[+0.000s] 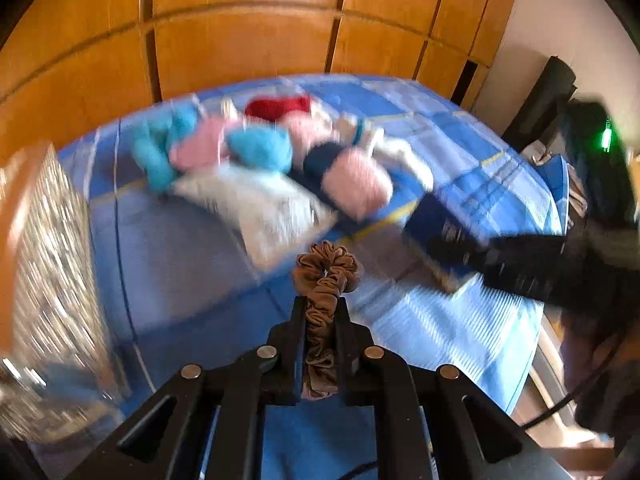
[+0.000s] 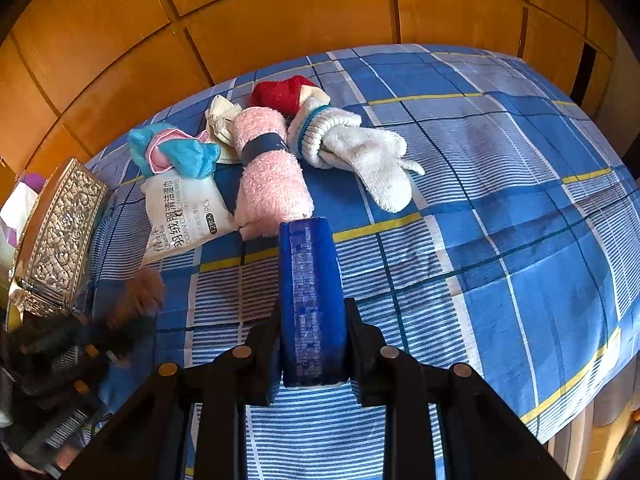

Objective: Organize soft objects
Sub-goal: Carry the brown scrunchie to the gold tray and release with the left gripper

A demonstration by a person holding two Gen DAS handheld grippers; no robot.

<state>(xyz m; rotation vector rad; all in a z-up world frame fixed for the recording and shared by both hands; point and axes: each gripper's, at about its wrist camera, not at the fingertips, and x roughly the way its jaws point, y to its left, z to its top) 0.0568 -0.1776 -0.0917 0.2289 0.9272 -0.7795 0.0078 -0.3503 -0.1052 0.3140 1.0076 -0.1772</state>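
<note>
Through the left wrist view we are clamping the left gripper (image 1: 320, 308) on a brown scrunchie (image 1: 325, 276), its ruffled loop sticking out past the fingertips while the rest bunches between the jaws; gripping it along its length probably keeps the floppy fabric from slipping. Beyond it, the blurred pile of soft things is lying on the blue checked bedspread (image 1: 180, 264), with a pink rolled towel (image 1: 358, 184) and a white packet (image 1: 256, 204) nearest, and an embossed silver box (image 1: 48, 264) sitting at the left edge. There is bare bedspread between the scrunchie and the pile, so we are seeing room to carry it across. In the right wrist view we are squeezing the right gripper (image 2: 313, 312) on a blue pack (image 2: 312, 300), held edge-up between the jaws, seemingly just off the pile's near side. The pink rolled towel (image 2: 270, 176), white mitten (image 2: 372, 160), red item (image 2: 280, 94) and turquoise cloth (image 2: 180, 152) are clustering beyond it near the wooden panelling (image 2: 280, 20). The bed's right half is lying open, and its near right edge is dropping away, so we are judging placements safer toward the middle.
</note>
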